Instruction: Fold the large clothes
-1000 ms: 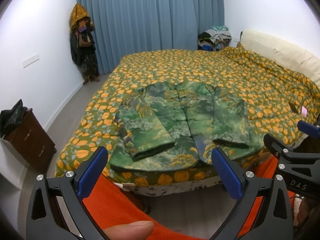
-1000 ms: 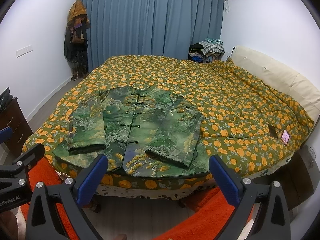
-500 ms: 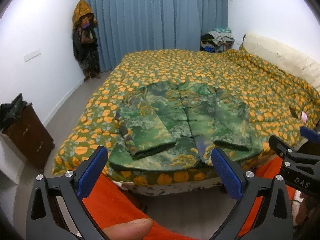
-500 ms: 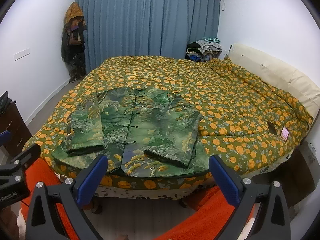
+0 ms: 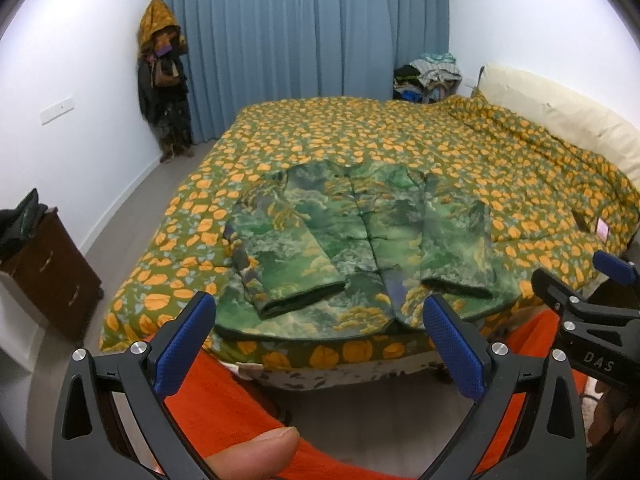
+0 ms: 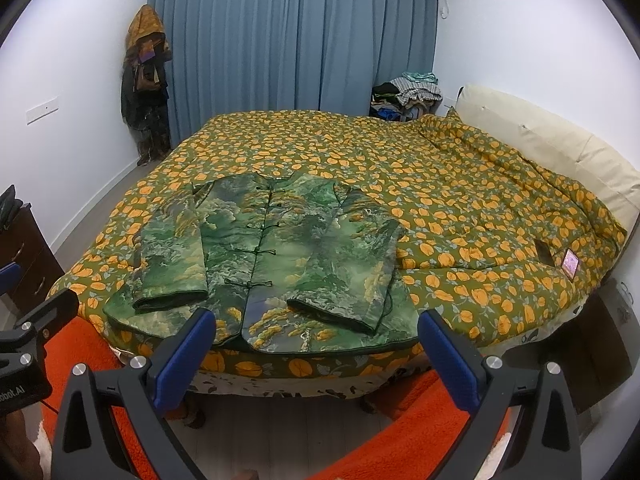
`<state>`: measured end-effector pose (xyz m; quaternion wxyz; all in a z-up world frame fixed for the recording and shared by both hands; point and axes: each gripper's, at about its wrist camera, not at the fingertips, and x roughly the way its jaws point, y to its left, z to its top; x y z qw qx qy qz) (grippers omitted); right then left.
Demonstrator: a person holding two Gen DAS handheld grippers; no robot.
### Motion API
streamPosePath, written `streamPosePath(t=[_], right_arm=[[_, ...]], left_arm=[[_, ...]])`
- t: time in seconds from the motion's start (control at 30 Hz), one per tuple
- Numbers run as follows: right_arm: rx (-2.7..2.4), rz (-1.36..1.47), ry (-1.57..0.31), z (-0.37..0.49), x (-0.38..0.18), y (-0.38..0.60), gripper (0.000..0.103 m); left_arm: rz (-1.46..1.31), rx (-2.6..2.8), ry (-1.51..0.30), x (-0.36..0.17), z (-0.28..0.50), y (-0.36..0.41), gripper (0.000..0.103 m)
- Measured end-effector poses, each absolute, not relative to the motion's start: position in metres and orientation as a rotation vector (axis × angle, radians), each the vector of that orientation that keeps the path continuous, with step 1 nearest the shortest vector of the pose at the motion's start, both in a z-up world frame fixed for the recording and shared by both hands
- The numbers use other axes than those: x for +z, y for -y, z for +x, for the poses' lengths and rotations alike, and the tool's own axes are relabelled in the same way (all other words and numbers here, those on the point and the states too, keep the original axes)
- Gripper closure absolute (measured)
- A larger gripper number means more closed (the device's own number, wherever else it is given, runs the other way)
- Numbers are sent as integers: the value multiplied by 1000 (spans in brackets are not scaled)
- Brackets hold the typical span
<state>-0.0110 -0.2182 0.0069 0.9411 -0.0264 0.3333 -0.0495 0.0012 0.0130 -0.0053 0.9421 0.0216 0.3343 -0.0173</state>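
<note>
Both wrist views looked from the bed's foot toward twelve o'clock, set well back. They shared the bed and curtain

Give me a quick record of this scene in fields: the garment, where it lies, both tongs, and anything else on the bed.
garment: green printed jacket, front up, knot buttons closed, both sleeves folded in over the body
location: near edge of the bed, on the orange-flowered quilt
left tongs: open, empty, held off the bed, short of the jacket hem
right tongs: open, empty, held off the bed, short of the jacket hem
also on bed: small pink-screened phone near the right edge
floor: orange rug below the tongs
</note>
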Motion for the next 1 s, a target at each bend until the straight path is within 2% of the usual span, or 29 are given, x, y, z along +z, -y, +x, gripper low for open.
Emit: streamPosePath(t=[1.0], right_arm=[[-74,-60,-668,-7,7,223,1]], left_arm=[[92,33,-748,-21,12,-16,0]])
